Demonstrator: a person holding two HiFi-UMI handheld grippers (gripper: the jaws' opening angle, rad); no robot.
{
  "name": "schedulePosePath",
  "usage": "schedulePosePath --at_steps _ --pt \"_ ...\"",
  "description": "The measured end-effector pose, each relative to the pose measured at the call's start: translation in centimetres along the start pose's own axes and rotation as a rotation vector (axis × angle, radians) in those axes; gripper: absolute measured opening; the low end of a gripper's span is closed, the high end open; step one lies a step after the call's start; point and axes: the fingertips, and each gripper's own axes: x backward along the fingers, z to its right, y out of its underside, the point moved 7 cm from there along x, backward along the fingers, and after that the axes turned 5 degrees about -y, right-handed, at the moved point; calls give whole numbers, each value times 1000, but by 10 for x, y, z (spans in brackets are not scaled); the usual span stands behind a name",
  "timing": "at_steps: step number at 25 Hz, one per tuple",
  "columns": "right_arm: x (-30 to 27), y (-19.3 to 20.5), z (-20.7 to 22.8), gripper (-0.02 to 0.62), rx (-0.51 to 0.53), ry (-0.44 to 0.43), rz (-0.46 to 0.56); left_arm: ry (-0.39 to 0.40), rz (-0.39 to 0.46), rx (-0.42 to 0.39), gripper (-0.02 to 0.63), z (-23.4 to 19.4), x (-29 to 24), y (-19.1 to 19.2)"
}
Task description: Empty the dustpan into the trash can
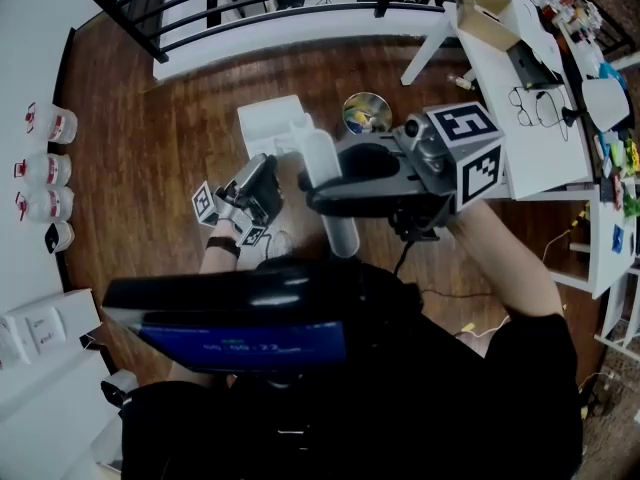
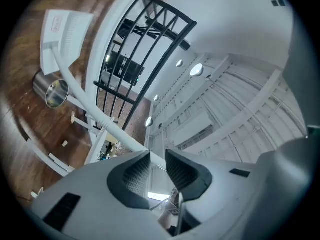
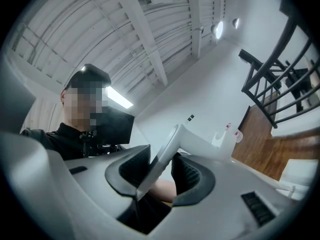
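A black device with a blue screen point(image 1: 240, 336) fills the foreground at your chest in the head view. Beyond it, your right gripper point(image 1: 320, 196) clamps the handle of the white dustpan point(image 1: 272, 123). The pan shows against the wooden floor point(image 1: 150, 188), just left of the metal trash can point(image 1: 367, 113). Your left gripper point(image 1: 272, 173) reaches in at the handle from the left.

The left gripper view shows its jaws drawn close together, their tips nipping the long white handle. The handle runs off to the pan at upper left, with the trash can beside it and a black railing point(image 2: 140, 54) behind.

In the right gripper view, the pads pinch the flat upper end of the handle, which bends away to the right.
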Motion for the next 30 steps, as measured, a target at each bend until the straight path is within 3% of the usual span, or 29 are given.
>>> schedulePosePath --at_steps 4,8,12,16,19,26,30 --pt "-1 6 9 135 13 40 -32 30 0 -149 0 37 2 -17" --pt "-1 13 24 135 13 78 -52 81 53 -414 0 93 -2 -38" --pt "9 19 48 135 -2 119 -41 53 104 -806 0 159 -6 -40" --pt "21 32 77 135 -17 153 -54 -85 202 -1303 0 221 -13 -35" --pt "29 47 103 135 -35 170 -66 -157 257 -1588 0 257 -19 -24" --pt "53 84 161 135 -91 201 -38 -237 217 -1873 0 291 -29 8" --pt "68 105 194 135 -118 215 -53 -386 202 -1998 0 290 -36 8"
